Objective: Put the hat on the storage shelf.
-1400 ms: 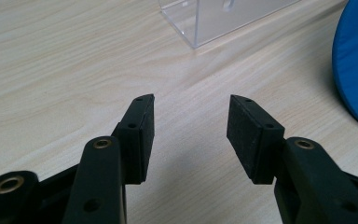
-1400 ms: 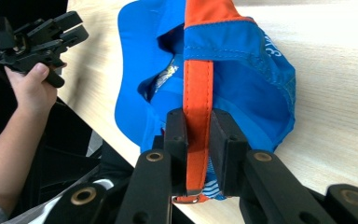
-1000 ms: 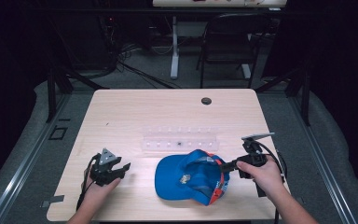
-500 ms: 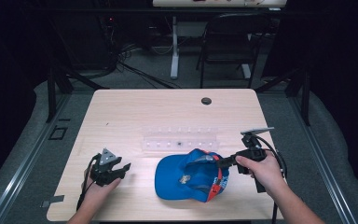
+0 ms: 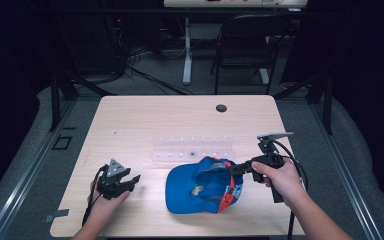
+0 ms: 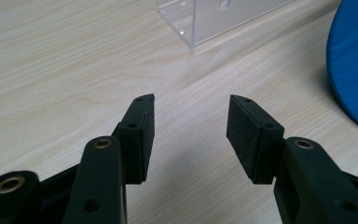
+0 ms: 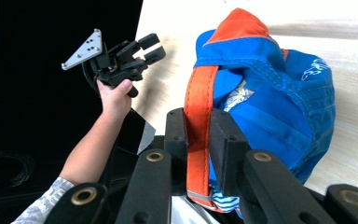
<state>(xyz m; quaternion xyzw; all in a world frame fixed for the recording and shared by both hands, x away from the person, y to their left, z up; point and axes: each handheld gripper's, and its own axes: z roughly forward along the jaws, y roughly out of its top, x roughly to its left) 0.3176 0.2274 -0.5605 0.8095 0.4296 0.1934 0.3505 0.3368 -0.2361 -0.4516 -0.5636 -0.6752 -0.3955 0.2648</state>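
A blue cap [image 5: 200,186] with an orange back strap [image 7: 199,100] sits at the front middle of the wooden table [image 5: 145,120]. My right gripper [image 5: 231,169] is shut on that strap, pads clamped on either side [image 7: 196,136], and the cap's back edge hangs lifted and tilted from it. My left gripper [image 5: 131,181] rests at the front left of the table with its jaws open and only bare wood between them [image 6: 190,126]. The cap's blue brim [image 6: 354,60] lies to its right, a short way off.
A clear plastic rack [image 5: 194,148] lies across the table's middle, just behind the cap; its corner [image 6: 200,18] is ahead of the left gripper. A round cable hole [image 5: 221,108] sits near the far edge. A folding chair [image 5: 242,50] stands beyond the table.
The right gripper has risen a little with the strap, tipping the cap's back edge up and shifting it slightly left. The left gripper has stayed put.
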